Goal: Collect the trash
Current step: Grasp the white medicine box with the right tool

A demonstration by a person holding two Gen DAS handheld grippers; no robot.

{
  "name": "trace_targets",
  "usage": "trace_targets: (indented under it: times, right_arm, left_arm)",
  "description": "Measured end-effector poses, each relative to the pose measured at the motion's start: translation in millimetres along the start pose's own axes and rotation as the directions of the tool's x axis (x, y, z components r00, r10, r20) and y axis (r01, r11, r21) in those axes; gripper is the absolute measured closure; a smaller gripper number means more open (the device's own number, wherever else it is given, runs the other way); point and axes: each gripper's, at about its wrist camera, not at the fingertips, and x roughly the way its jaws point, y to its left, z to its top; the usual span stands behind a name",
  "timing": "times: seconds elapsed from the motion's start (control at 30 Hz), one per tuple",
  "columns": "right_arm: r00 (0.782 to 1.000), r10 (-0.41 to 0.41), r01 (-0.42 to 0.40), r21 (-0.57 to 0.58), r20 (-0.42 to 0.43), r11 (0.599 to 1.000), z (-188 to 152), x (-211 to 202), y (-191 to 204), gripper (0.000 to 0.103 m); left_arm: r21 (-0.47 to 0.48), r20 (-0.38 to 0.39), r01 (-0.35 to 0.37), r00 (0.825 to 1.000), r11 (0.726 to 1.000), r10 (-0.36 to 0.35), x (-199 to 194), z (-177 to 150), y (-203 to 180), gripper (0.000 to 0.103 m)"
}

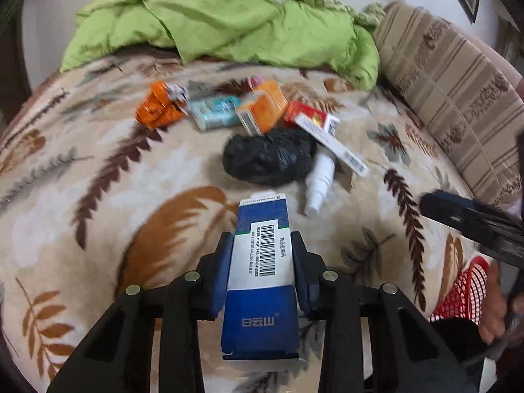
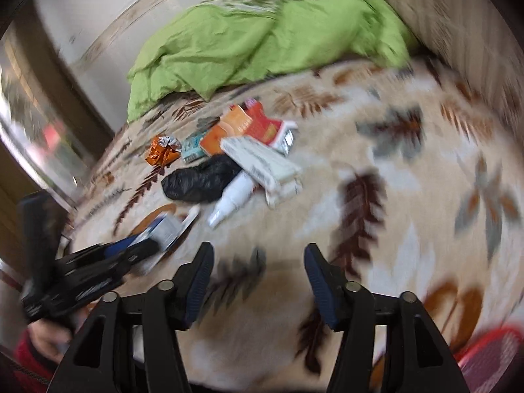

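Note:
My left gripper (image 1: 262,242) is shut on a blue and white carton (image 1: 262,262) and holds it above the leaf-patterned blanket (image 1: 98,170). Beyond it lies a pile of trash: a black plastic bag (image 1: 268,157), a white spray bottle (image 1: 319,180), a long white box (image 1: 330,144), a red box (image 1: 308,113), an orange box (image 1: 262,108), a teal packet (image 1: 213,111) and an orange foil wrapper (image 1: 157,106). My right gripper (image 2: 258,258) is open and empty over the blanket, short of the pile (image 2: 229,160). It shows at the right edge of the left wrist view (image 1: 471,226).
A red mesh basket (image 1: 461,291) sits at the bed's lower right, also in the right wrist view (image 2: 491,350). A green quilt (image 1: 229,19) lies bunched at the back. A striped cushion (image 1: 452,91) runs along the right. The right wrist view is blurred.

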Motion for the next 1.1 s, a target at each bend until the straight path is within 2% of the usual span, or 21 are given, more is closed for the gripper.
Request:
trace_targets:
  times: [0.13,0.23,0.33,0.4,0.47,0.53,0.57,0.6,0.77,0.9,1.1]
  right_arm:
    - [0.997,-0.071,0.070,-0.124,-0.005,0.990,23.5,36.3,13.7,0.037]
    - [0.989,-0.146,0.142,-0.213,-0.002,0.967,35.7,65.3,20.6,0.037]
    - [0.976,-0.218,0.211,-0.291,0.008,0.933,41.1,87.2,24.1,0.047]
    - [0.973,-0.233,0.218,-0.322,-0.007,0.921,44.0,100.8,22.7,0.055]
    - [0.965,-0.262,0.245,-0.350,-0.002,0.904,43.5,108.1,22.3,0.055]
    - [0.960,-0.280,0.264,-0.371,0.010,0.890,44.6,115.0,22.6,0.061]
    - [0.958,-0.287,0.272,-0.373,0.017,0.887,45.7,117.4,22.8,0.068]
    - [0.956,-0.292,0.278,-0.368,0.018,0.887,47.5,120.2,22.1,0.075]
    - [0.961,-0.276,0.272,-0.242,0.020,0.931,54.3,114.8,9.6,0.082]
    - [0.978,-0.207,0.206,-0.109,0.010,0.972,52.6,93.4,2.7,0.083]
    - [0.997,-0.069,0.068,0.073,0.022,0.995,25.8,48.4,2.0,0.083]
  left_arm:
    - [-0.043,0.020,0.020,1.000,0.999,-0.019,-0.6,2.3,10.4,0.070]
    - [-0.026,0.025,0.006,1.000,1.000,-0.006,3.1,2.3,8.3,0.070]
    - [0.024,0.041,-0.027,0.999,0.999,0.026,4.8,2.0,-0.1,0.069]
    - [0.048,0.047,-0.039,0.998,0.998,0.037,6.0,2.0,-3.2,0.069]
    - [0.049,0.041,-0.038,0.999,0.998,0.036,9.1,2.8,-3.0,0.069]
    - [0.037,0.032,-0.030,0.999,0.999,0.029,12.2,4.6,-0.1,0.069]
    - [0.025,0.021,-0.025,0.999,0.999,0.025,15.0,5.2,2.8,0.069]
    - [0.015,0.013,-0.022,1.000,1.000,0.022,17.4,5.6,5.2,0.068]
    - [-0.056,-0.049,-0.009,0.999,0.998,0.006,32.4,6.2,17.7,0.064]
    - [-0.085,-0.096,-0.004,0.995,0.996,-0.004,44.4,5.3,23.1,0.063]
    - [-0.037,-0.090,-0.063,0.994,0.997,0.060,46.5,3.2,15.2,0.064]
